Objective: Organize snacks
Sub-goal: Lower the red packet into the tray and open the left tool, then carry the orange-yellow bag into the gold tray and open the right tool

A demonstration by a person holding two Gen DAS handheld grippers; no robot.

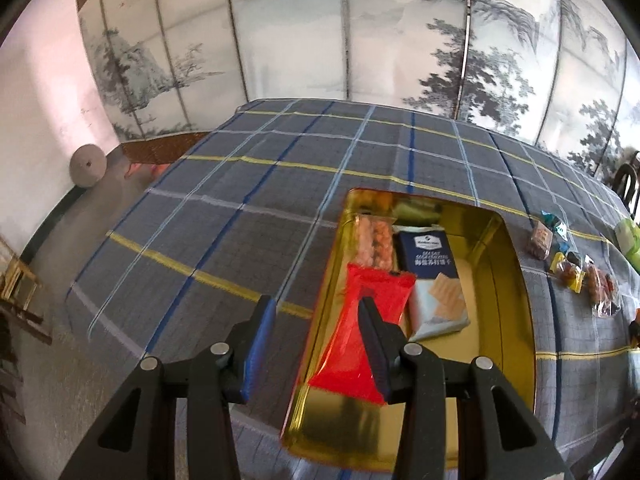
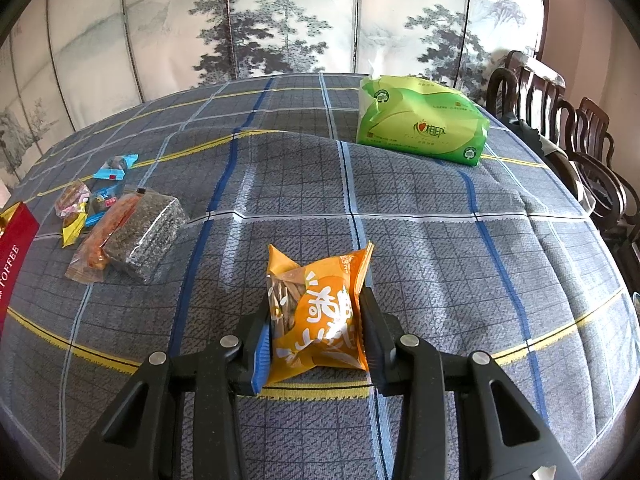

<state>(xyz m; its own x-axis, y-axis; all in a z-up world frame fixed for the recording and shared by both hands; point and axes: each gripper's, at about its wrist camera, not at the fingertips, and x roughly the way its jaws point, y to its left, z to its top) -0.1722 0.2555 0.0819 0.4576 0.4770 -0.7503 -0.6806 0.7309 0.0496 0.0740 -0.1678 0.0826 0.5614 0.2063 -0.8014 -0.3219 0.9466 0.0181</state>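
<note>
In the left wrist view a gold tin lies on the plaid tablecloth. It holds a red packet, a navy cracker pack and a clear pack of orange snacks. My left gripper is open and empty above the tin's left rim. In the right wrist view my right gripper is shut on an orange snack packet just above the cloth. Loose snacks lie at the left there, among them a dark sesame bar; they also show in the left wrist view.
A green tissue pack stands at the far right of the table. A red toffee box is at the left edge. Dark wooden chairs line the table's right side. A painted folding screen stands behind.
</note>
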